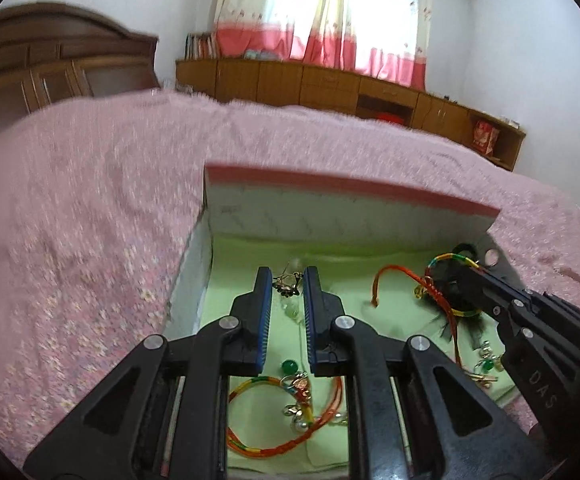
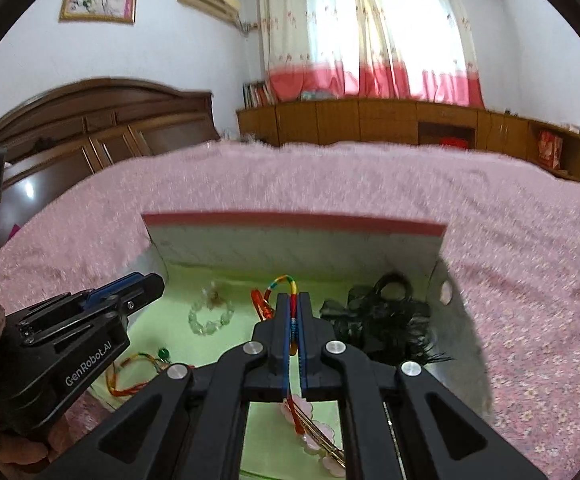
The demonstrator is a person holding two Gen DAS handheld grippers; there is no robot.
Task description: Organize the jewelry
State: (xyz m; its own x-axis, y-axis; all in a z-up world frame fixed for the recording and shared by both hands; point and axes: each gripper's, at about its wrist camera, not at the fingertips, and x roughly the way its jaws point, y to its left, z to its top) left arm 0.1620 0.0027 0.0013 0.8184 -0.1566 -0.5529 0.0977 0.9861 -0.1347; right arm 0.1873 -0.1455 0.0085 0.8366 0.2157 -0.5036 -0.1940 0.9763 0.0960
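An open jewelry box (image 1: pixel 349 188) with a green lining (image 1: pixel 337 268) and pink-edged lid lies on the bed. My left gripper (image 1: pixel 286 280) is open, its fingers either side of a small dark metal trinket (image 1: pixel 288 282). Below it lie a green bead (image 1: pixel 290 367) and a rainbow cord bracelet (image 1: pixel 250 416). My right gripper (image 2: pixel 294 304) is shut on a rainbow cord bracelet (image 2: pixel 286 282) with red cord attached, held over the box. The right gripper also shows in the left wrist view (image 1: pixel 469 276). A clear bead bracelet (image 2: pixel 210 316) lies on the lining.
A black feathery hair piece (image 2: pixel 385 316) fills the box's right side. Pink flower pieces (image 2: pixel 309 408) lie under the right gripper. The pink bedspread (image 1: pixel 90 220) surrounds the box. A wooden headboard (image 2: pixel 90 128) and low cabinets (image 2: pixel 369 124) stand behind.
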